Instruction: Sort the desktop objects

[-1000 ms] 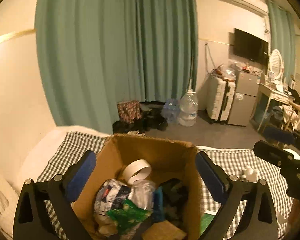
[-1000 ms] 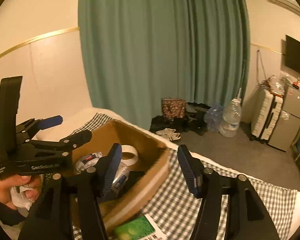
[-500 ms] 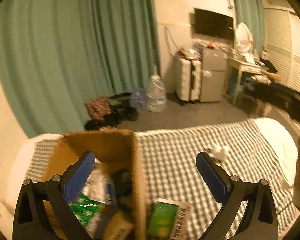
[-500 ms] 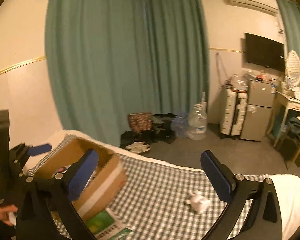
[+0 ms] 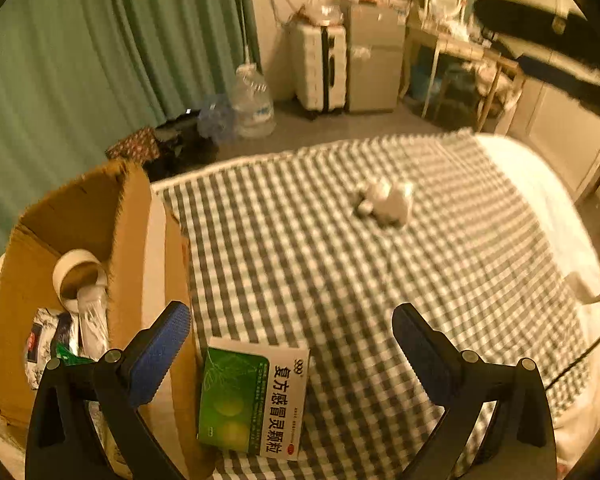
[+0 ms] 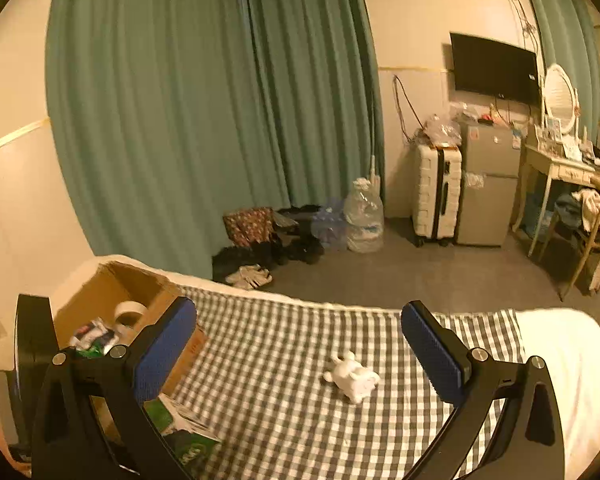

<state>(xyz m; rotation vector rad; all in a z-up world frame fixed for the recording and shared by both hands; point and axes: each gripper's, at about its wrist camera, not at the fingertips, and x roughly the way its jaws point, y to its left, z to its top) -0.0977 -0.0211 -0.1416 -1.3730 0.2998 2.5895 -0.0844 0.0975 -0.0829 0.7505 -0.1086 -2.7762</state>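
Since a second ago both of your grippers have swung away from over the cardboard box [image 5: 132, 240] toward the open checked bedspread [image 5: 340, 280]; the box now sits at the left of both views instead of between the jaws. The right gripper [image 6: 300, 344] has just been opening its jaws, and they now stand as wide as they go, with nothing between them; the left wrist view shows them only as a dark blur at its upper right.

Left gripper [image 5: 292, 344]: jaws wide apart, empty, pointing steeply down at the bed.

Box: it stands at the left edge of the bedspread, open at the top. Inside are a roll of tape [image 5: 78, 276] against the far wall and crumpled wrappers [image 5: 50, 340] nearer you.

Green medicine box [image 5: 252, 396]: it lies flat on the bedspread, touching or just beside the outer wall of the cardboard box, near the bed's near edge. In the left wrist view it lies below and between the left jaws, closer to the left one; contact cannot be told.

Small white toy [image 6: 352, 374]: it lies alone toward the middle of the bedspread, well apart from both boxes. The right wrist view frames it between the jaws, closer to the right one.

Left wrist view is motion-blurred.
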